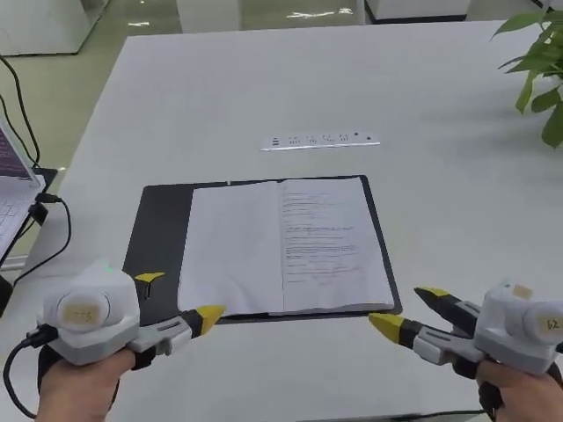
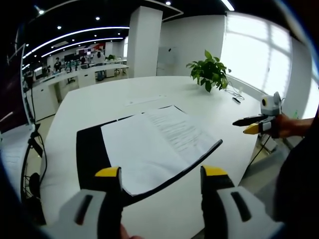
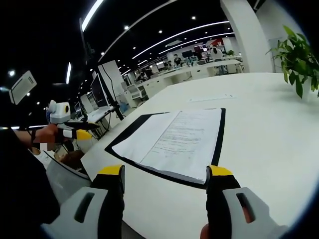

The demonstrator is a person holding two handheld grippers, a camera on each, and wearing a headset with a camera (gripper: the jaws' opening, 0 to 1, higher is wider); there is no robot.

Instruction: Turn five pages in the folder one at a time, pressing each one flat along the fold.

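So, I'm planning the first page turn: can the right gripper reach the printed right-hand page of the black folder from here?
Probably yes: the right gripper, jaws open, hovers off the black folder's near right corner, only bare white table between it and the printed page.

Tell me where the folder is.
In the head view the folder lies open at centre, beyond the left gripper and right gripper, a socket strip behind it.

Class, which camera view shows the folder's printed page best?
The head view: the printed page lies whole and nearly straight on, its text lines visible. Both gripper views show it slanted, at a low angle and bent by the fisheye.
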